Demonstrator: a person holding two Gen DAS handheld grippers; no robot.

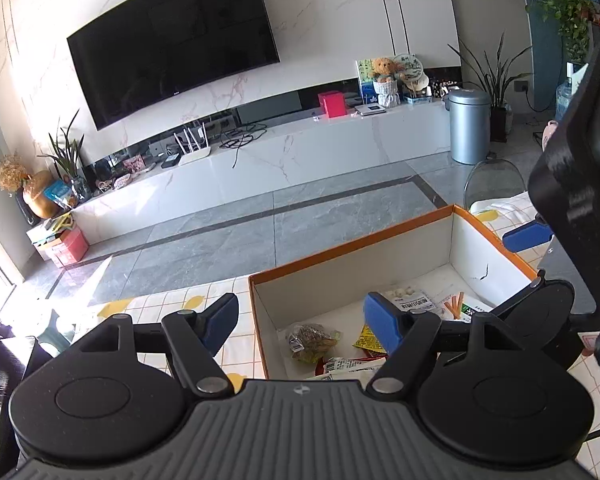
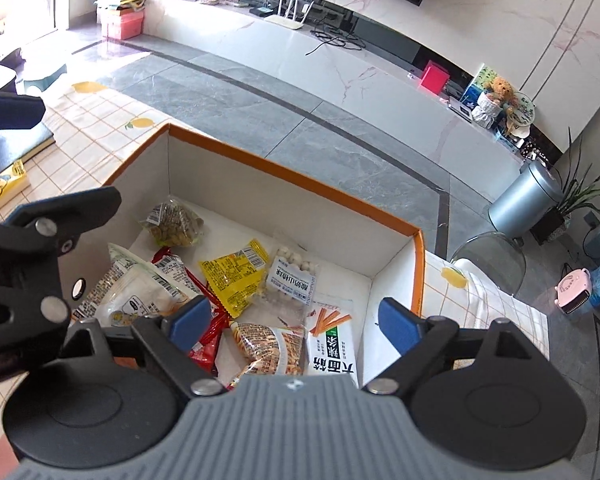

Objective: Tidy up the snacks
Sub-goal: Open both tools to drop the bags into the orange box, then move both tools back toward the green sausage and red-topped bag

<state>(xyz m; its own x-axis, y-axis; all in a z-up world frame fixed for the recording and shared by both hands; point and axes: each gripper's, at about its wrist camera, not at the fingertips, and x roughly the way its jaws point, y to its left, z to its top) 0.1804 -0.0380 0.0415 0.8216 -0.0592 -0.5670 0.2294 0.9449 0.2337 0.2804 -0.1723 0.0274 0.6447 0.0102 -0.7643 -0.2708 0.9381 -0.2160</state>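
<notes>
Snacks fill the floor of an orange-rimmed box point(image 1: 352, 248) that sits on a checked tablecloth point(image 1: 204, 300) printed with lemons. Seen from the left wrist, the left gripper point(image 1: 300, 320) hangs above the box's near-left corner with its blue pads well apart and nothing between them; its left pad is over the cloth, its right pad over the box. Below lie a clear pack of greenish nuts point(image 1: 312, 340), a yellow packet point(image 1: 367, 338) and, farther right, a white pack showing orange sticks point(image 1: 456, 304). The right gripper's dark body fills the right edge of this view. Beyond the table, a grey tiled floor runs to a white marble TV bench under a large dark television point(image 1: 172, 48), with a grey bin point(image 1: 469, 126) at its right end.

From the right wrist, the right gripper point(image 2: 296, 324) is spread wide over the near part of the box point(image 2: 292, 176), gripping nothing. Inside lie the nut pack point(image 2: 174, 224) at the far left, the yellow packet point(image 2: 234, 276) in the middle, a clear pack of white balls point(image 2: 290, 280) just right of it, a red wrapper point(image 2: 210, 332), a noodle-print pack point(image 2: 270, 344) and a white pack with green lettering point(image 2: 332, 344) nearest. The left gripper point(image 2: 48, 216) shows at the left edge; from here I cannot tell how its jaws stand.
</notes>
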